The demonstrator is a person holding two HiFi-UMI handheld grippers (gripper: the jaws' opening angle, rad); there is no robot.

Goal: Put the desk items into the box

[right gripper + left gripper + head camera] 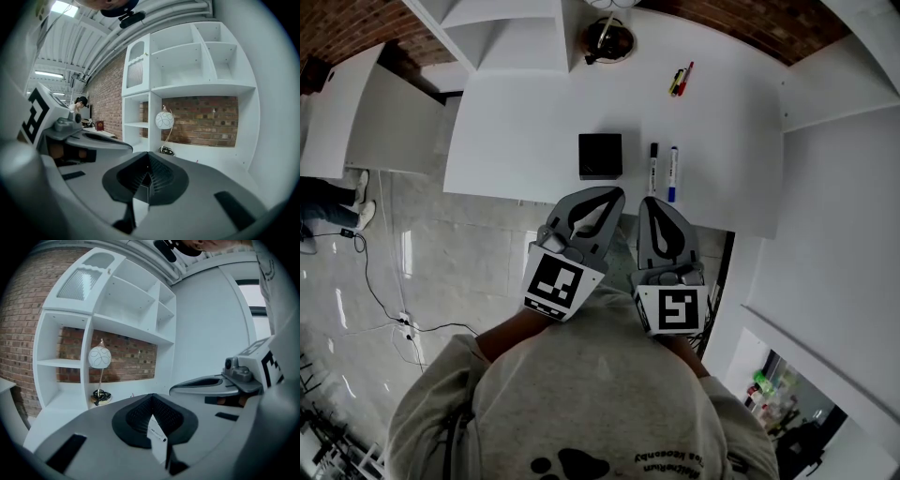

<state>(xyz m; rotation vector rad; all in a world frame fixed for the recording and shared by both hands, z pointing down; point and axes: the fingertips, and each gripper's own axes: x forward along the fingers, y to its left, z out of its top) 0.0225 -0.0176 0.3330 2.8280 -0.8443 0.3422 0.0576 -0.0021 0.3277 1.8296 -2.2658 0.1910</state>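
Hovering at a white desk (pixel 525 112): two grippers.
Left gripper (pixel 613 194) and right gripper (pixel 651 202) clenched empty; black box (pixel 600 156) just ahead.

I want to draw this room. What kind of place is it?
Probably an office or study room. There is a white desk with markers and a small black box on it, tall white shelves against a brick wall, and a lamp with a round shade.
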